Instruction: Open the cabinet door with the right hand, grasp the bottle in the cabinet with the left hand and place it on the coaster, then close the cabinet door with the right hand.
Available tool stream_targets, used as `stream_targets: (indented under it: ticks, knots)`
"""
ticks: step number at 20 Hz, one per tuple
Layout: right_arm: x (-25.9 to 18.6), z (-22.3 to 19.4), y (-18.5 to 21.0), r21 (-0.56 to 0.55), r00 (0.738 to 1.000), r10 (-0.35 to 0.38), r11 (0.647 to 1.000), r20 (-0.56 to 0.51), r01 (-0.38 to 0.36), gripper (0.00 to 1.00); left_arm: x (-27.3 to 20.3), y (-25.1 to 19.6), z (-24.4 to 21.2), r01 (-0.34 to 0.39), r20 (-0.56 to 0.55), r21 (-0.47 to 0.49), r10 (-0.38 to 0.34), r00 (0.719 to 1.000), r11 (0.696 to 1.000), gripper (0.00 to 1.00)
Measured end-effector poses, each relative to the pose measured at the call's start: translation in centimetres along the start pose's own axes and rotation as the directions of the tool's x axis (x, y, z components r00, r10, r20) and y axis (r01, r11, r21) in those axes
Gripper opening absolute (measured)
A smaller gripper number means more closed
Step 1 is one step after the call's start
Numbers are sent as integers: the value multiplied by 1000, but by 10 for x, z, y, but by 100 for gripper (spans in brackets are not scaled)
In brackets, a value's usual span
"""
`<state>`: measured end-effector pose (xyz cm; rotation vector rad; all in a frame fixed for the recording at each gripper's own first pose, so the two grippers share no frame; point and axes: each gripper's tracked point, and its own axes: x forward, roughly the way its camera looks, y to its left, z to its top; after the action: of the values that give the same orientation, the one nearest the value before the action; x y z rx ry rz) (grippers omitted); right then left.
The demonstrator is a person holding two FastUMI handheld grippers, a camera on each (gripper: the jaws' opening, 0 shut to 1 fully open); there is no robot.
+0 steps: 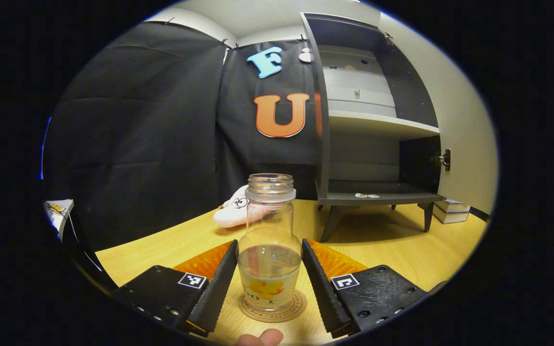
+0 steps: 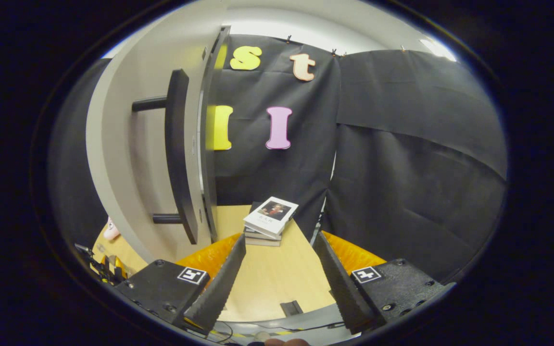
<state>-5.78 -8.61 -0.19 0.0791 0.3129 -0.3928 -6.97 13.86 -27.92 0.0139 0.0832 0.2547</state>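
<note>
Low in the left gripper view, the clear glass bottle (image 1: 269, 245) stands on the round cork coaster (image 1: 272, 307) between the left gripper's (image 1: 269, 283) spread fingers (gaps either side). The grey cabinet (image 1: 373, 129) upper right stands open. The right gripper (image 2: 279, 283), open and empty, faces the door's black bar handle (image 2: 178, 154); closing remains.

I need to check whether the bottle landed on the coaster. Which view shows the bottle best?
The left gripper view: the bottle stands upright on the coaster, between the open fingers of the left tool, which do not seem to press it. The right gripper view faces the cabinet door and books instead.
</note>
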Motion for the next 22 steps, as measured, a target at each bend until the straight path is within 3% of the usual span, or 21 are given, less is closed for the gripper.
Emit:
stream_targets:
  ticks: [1, 2, 5, 10, 15, 18, 20, 22]
  knots:
    - [0, -1, 0, 6, 1000, 1, 1000, -2, -1, 95, -1, 0, 2, 1, 3, -5, -1, 1000, 1000, 93]
    - [3, -3, -1, 9, 1000, 4, 1000, -6, -4, 95, -4, 2, 5, -12, 10, -5, 12, 1000, 1000, 82]
    - [1, -8, -1, 16, 1000, 13, 1000, -21, -13, 95, -7, 5, 15, -28, 39, 5, 28, 999, 1000, 97]
    - [2, -11, -12, 48, 1000, 9, 999, -1, -9, 95, -21, 2, 43, -8, 63, 38, 6, 998, 999, 97]
    - [13, -18, -22, 108, 999, 15, 994, 43, -20, 95, -54, 1, 122, 14, 122, 59, -21, 992, 998, 97]
    - [21, -14, -25, 34, 994, 26, 999, 105, -30, 97, -73, -11, 179, 45, 146, 64, -54, 988, 997, 98]
    - [24, -3, -22, -41, 983, 69, 997, 169, -63, 96, -81, -28, 220, 74, 165, 56, -82, 983, 996, 97]
    - [23, 11, -21, -94, 967, 126, 990, 223, -107, 97, -84, -53, 240, 102, 116, 56, -108, 987, 993, 97]
